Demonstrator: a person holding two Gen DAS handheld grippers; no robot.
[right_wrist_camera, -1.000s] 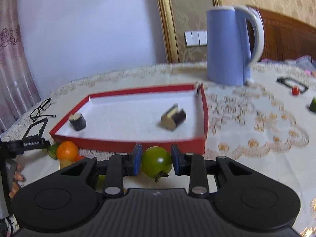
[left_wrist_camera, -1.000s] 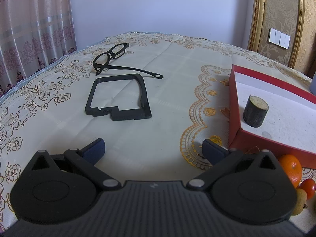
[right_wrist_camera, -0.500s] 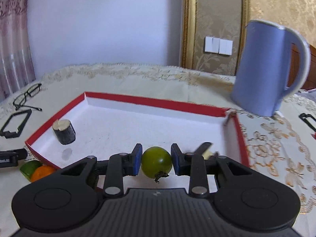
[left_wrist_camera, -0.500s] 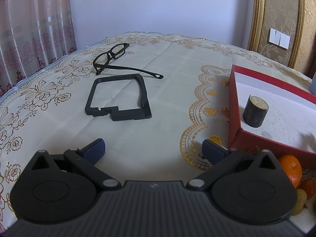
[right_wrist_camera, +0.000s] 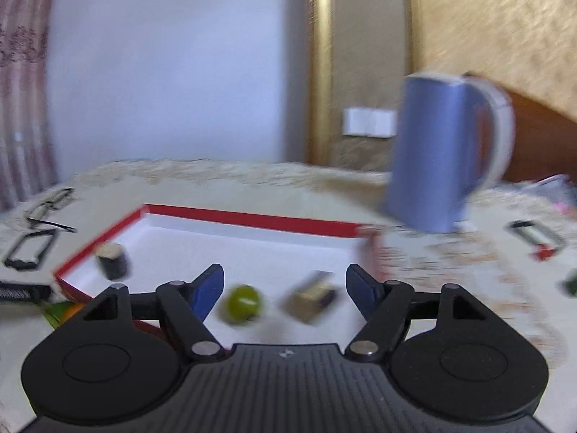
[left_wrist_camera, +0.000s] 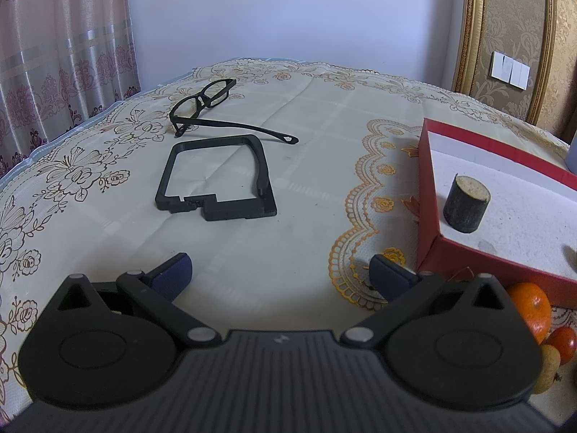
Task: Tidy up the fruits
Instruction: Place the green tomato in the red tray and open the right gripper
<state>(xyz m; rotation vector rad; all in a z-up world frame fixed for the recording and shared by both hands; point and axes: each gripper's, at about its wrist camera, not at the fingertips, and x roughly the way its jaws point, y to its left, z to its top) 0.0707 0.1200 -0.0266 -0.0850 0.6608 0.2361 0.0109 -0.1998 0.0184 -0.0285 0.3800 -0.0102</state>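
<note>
In the blurred right wrist view my right gripper [right_wrist_camera: 285, 283] is open over the red-rimmed white tray [right_wrist_camera: 252, 218]. A green tomato [right_wrist_camera: 242, 303] lies in the tray below the jaws, free of them. Two dark cut pieces [right_wrist_camera: 112, 260] [right_wrist_camera: 312, 297] also lie in the tray. My left gripper [left_wrist_camera: 279, 270] is open and empty above the tablecloth, left of the tray [left_wrist_camera: 429, 187]. One cut piece [left_wrist_camera: 466, 204] shows in the tray there. An orange [left_wrist_camera: 530, 308], a red tomato [left_wrist_camera: 560, 342] and a yellowish fruit [left_wrist_camera: 548, 370] lie by the tray's near corner.
Black glasses [left_wrist_camera: 209, 103] and a black plastic frame [left_wrist_camera: 216, 176] lie on the cloth ahead of the left gripper. A blue kettle [right_wrist_camera: 443, 155] stands behind the tray's right corner. Another black frame with a red bit [right_wrist_camera: 537, 240] lies at far right.
My right gripper opened and let go of the green tomato, which now lies in the tray. The right view swung and blurred. The left gripper stayed still.
</note>
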